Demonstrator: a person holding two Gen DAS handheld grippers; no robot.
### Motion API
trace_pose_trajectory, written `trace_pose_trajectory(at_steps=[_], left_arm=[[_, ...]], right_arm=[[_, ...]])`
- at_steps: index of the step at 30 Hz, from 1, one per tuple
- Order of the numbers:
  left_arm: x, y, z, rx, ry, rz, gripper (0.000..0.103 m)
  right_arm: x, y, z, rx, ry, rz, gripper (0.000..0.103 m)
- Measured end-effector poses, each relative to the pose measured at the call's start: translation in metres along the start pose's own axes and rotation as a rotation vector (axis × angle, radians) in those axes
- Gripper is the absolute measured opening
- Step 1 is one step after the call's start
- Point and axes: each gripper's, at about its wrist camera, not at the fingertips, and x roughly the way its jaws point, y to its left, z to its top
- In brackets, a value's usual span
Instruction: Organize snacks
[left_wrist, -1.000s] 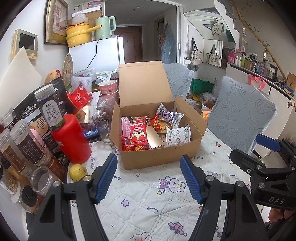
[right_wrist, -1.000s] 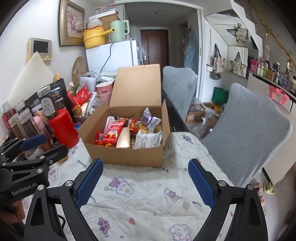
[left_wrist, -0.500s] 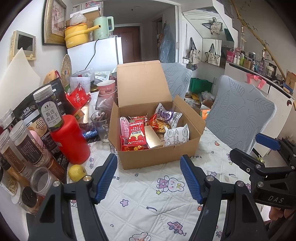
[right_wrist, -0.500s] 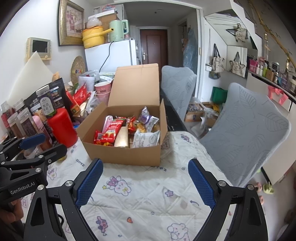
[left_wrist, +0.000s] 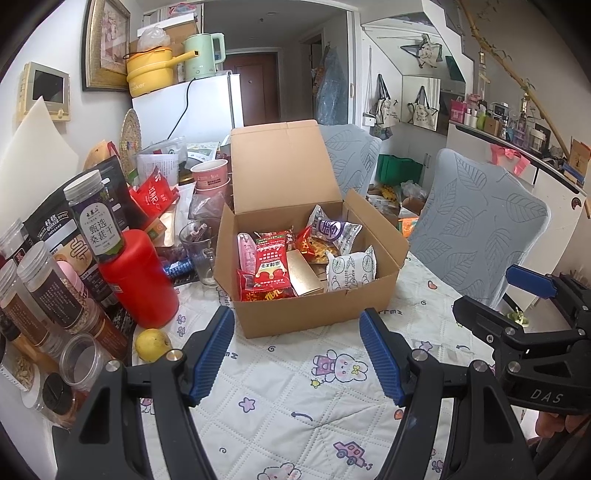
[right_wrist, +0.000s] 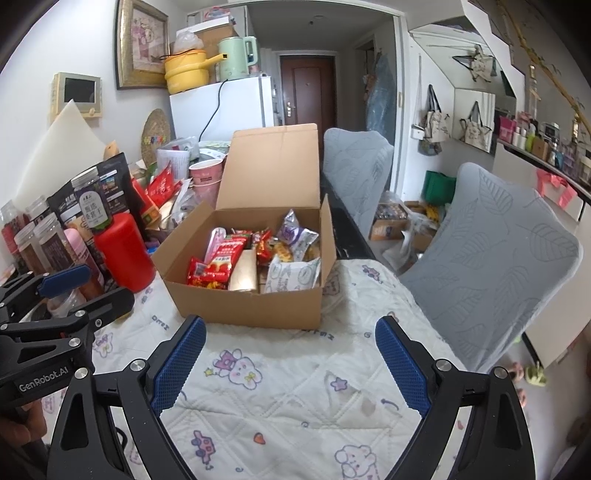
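Observation:
An open cardboard box (left_wrist: 314, 314) stands on the quilted tablecloth, its lid flap upright at the back; it also shows in the right wrist view (right_wrist: 251, 306). Inside lie several snack packets: red packets (left_wrist: 271, 264), a gold carton (left_wrist: 304, 273), a white packet (left_wrist: 351, 267) and a purple-and-white packet (left_wrist: 334, 230). My left gripper (left_wrist: 297, 354) is open and empty, just in front of the box. My right gripper (right_wrist: 291, 365) is open and empty, also in front of the box and to the right of the left one.
A red bottle (left_wrist: 138, 277), several jars (left_wrist: 51, 291), a lemon (left_wrist: 152, 339), a glass mug (left_wrist: 201, 254) and pink cups (left_wrist: 210, 177) crowd the table's left side. Two grey chairs (left_wrist: 476, 229) stand to the right. A white fridge (left_wrist: 188, 107) is behind.
Both views have shifted only slightly; the box sits a little further left in the right wrist view. Both grippers stay open and empty.

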Motion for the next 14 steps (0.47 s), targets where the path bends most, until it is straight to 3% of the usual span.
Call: trace_pose_trajectory(at_steps=[14], left_arm=[[0.0071, -0.0001, -0.0029, 0.006, 0.022, -0.014, 0.07]], right_arm=[[0.0058, -0.0017, -0.0024, 0.012, 0.018, -0.007, 0.094]])
